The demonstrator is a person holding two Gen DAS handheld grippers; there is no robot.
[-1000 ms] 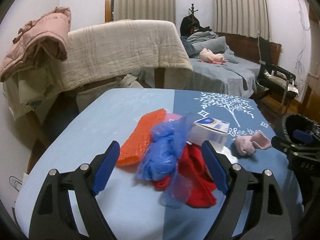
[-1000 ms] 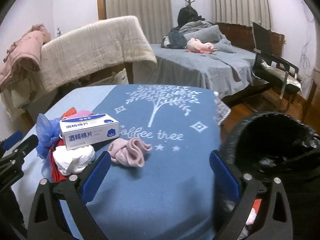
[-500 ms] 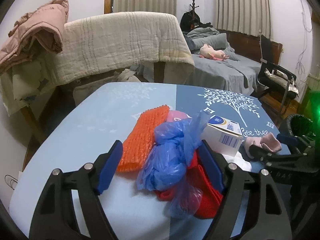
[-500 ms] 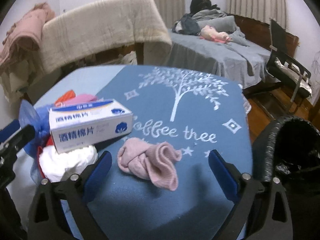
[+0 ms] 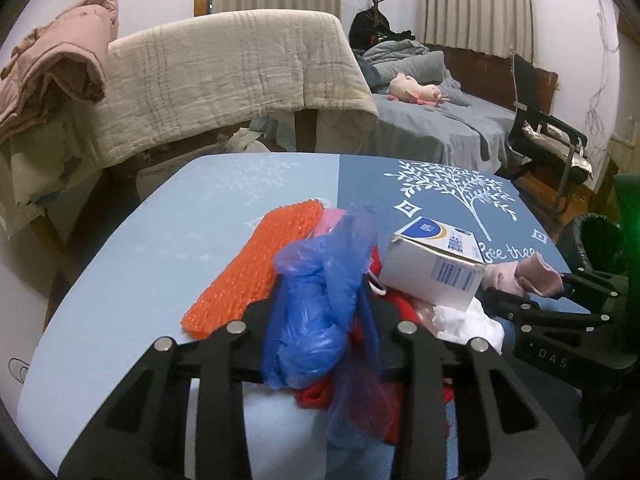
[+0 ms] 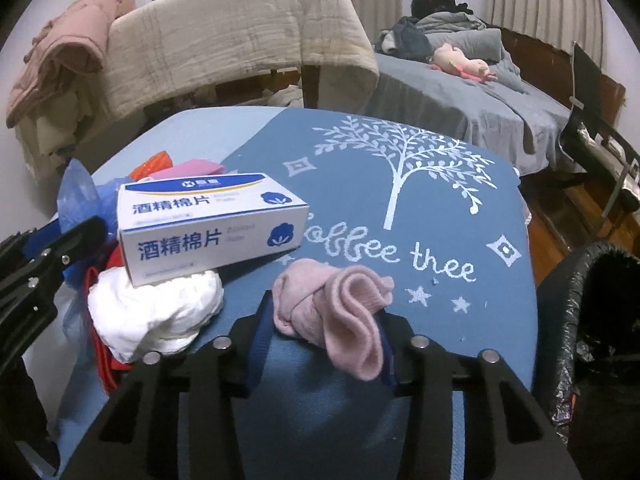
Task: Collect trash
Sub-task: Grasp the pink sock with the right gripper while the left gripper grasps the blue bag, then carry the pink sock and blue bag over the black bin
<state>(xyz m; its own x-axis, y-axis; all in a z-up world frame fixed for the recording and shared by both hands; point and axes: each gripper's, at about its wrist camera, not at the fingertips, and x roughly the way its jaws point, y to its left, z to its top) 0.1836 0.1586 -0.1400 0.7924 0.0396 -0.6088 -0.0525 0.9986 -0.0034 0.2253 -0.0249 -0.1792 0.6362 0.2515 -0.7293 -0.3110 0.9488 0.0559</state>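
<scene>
Fingers of both grippers clamped on trash.
Left gripper pinches the blue plastic bag mid-table; right gripper pinches the pink sock near the table's right edge, beside the black bin.

A table under a blue cloth printed with a white tree carries a heap: orange mesh, blue bag, red cloth, white wad with a box on top. A pink sock lies just beside.
</scene>
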